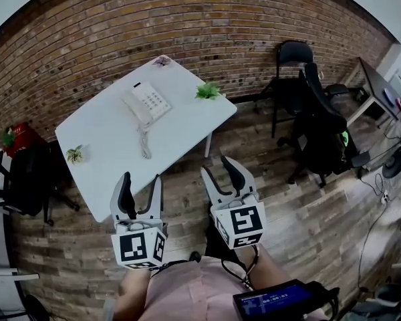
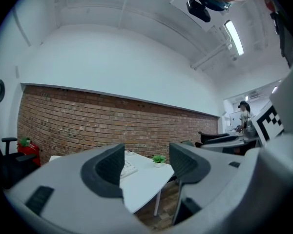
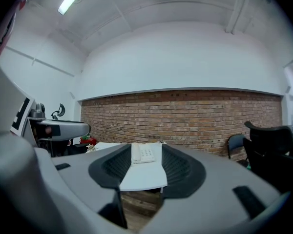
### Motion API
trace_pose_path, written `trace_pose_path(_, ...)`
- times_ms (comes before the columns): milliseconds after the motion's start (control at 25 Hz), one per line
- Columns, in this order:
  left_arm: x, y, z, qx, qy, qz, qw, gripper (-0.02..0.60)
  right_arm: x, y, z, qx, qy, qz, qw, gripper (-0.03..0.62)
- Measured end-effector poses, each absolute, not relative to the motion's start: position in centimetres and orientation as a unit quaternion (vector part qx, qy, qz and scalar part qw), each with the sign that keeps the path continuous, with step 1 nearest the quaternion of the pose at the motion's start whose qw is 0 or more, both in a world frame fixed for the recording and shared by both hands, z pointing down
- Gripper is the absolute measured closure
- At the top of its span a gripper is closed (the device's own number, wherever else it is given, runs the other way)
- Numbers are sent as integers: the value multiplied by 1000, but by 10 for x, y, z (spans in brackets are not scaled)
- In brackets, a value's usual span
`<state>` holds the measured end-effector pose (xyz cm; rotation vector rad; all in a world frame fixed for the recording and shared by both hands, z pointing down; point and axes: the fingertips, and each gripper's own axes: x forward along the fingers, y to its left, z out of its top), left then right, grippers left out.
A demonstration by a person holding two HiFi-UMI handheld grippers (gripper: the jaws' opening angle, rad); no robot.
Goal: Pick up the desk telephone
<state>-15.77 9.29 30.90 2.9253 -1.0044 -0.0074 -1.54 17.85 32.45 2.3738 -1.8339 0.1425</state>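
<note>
A white desk telephone (image 1: pixel 146 105) with its handset and coiled cord lies on the white table (image 1: pixel 107 152) near the brick wall. It also shows far ahead between the jaws in the right gripper view (image 3: pixel 143 153), and partly past the left jaw in the left gripper view (image 2: pixel 129 168). My left gripper (image 1: pixel 141 187) and right gripper (image 1: pixel 220 171) are held over the wooden floor, short of the table's near edge. Both stand open with nothing between their fingers.
Small green plants (image 1: pixel 208 91) (image 1: pixel 75 155) stand on the table's right and left corners, and a small item (image 1: pixel 162 61) at the far corner. Black office chairs (image 1: pixel 321 122) stand to the right, another (image 1: pixel 23 179) left of the table. A red object (image 1: pixel 20 138) sits by the wall.
</note>
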Motion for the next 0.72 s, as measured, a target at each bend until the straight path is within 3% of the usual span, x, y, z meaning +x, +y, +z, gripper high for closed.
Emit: trace_pose_path(720, -35, -11, 315, 901, -431, 35, 33, 290, 134, 36, 331, 711, -698, 61, 49, 395)
